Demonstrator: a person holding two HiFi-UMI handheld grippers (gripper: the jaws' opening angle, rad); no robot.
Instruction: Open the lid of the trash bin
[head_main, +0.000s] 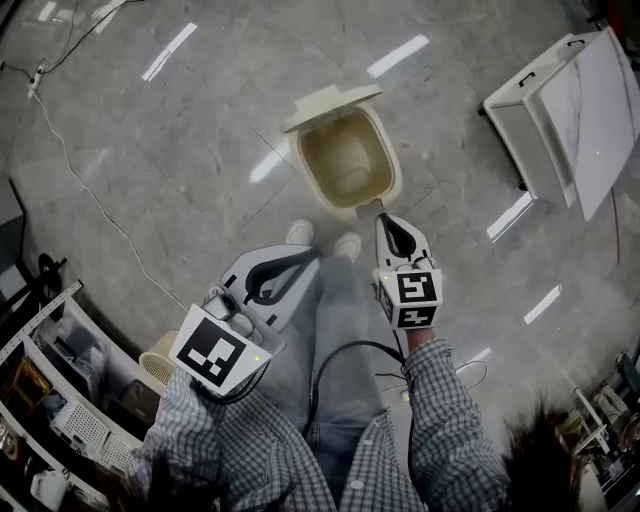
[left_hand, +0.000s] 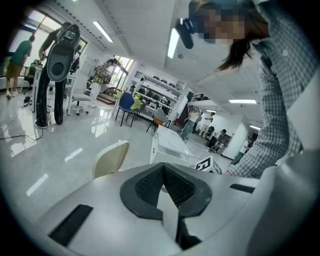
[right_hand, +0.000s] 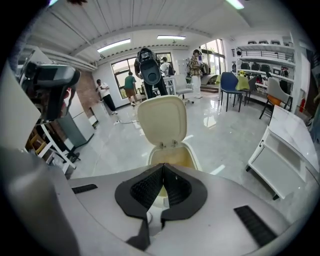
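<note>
Left gripper (head_main: 300, 260) hanging low over legs, jaws together, empty. Right gripper (head_main: 385, 220) pointing just beside front rim of trash bin (head_main: 395, 172) on floor, jaws together, empty. Lid (head_main: 330, 105) standing upright. Advising: withdrawing straight back, avoiding knocking rim.

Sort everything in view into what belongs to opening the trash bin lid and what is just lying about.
Belongs to the job:
- trash bin
- its lid, standing open
- left hand-held gripper and right hand-held gripper, both shut and empty

Just lying about:
- white shelf unit
- floor cable
- small basket
</note>
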